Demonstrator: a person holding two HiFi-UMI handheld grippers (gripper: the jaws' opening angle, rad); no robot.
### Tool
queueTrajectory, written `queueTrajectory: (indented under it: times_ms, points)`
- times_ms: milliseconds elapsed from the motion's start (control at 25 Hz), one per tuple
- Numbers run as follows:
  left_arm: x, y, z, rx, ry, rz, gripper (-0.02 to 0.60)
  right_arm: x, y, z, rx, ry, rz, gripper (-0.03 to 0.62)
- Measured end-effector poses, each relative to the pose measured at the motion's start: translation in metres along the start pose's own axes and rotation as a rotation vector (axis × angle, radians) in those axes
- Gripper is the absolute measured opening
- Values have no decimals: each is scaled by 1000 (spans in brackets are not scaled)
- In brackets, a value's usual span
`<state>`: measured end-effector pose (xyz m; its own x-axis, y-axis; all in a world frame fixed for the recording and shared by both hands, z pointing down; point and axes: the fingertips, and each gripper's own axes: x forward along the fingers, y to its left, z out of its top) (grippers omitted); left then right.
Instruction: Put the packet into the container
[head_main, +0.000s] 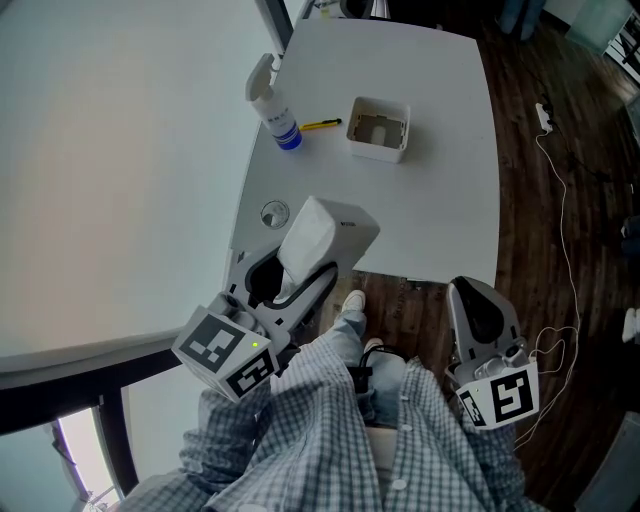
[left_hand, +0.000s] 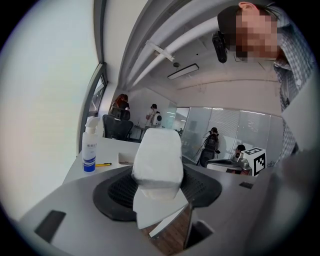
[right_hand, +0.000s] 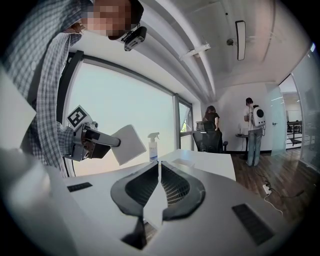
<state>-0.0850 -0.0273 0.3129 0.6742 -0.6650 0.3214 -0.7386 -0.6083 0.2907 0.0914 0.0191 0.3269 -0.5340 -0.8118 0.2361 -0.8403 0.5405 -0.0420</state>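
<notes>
- Head view — the left tongs (head_main: 305, 262) are clamped on the white packet (head_main: 308, 238), which is held up in the air over the near edge of the table (head_main: 440, 200), not resting on it. The packet's long axis runs on from the tongs, away from us. The container (head_main: 378, 128) sits open side up farther across the table, ahead and a little to the right of the packet, well apart from it. A spray bottle (head_main: 272, 105) and a yellow pen (head_main: 321, 125) lie to the container's left. The right tongs (head_main: 478, 312) hang off the table over the wooden floor, much farther from the container than the left.
- Left gripper view — the packet fills the gap between the jaws, both pads pressing its sides, and its free end stands up past the tips. The container (left_hand: 126, 158) shows low and just left of the packet, with the spray bottle farther left. We judge the coming move to be a reach forward with a slight swing to bring the packet over that opening.
- Right gripper view — these jaws are closed tip to tip with nothing between them. The packet (right_hand: 128, 144) shows off to the left in the other tongs, and the table lies straight ahead. We expect the left tongs alone to carry out the drop.
</notes>
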Motion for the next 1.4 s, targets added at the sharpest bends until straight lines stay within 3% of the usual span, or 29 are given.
queueTrajectory:
  times_ms: [800,1400]
  points:
    - [54,61,31,-6,24,-105,262,68,-20,22,7,9,-88,27]
    - [73,92,41,7,31,-137,262,96,-26,28,6,15,-129,28]
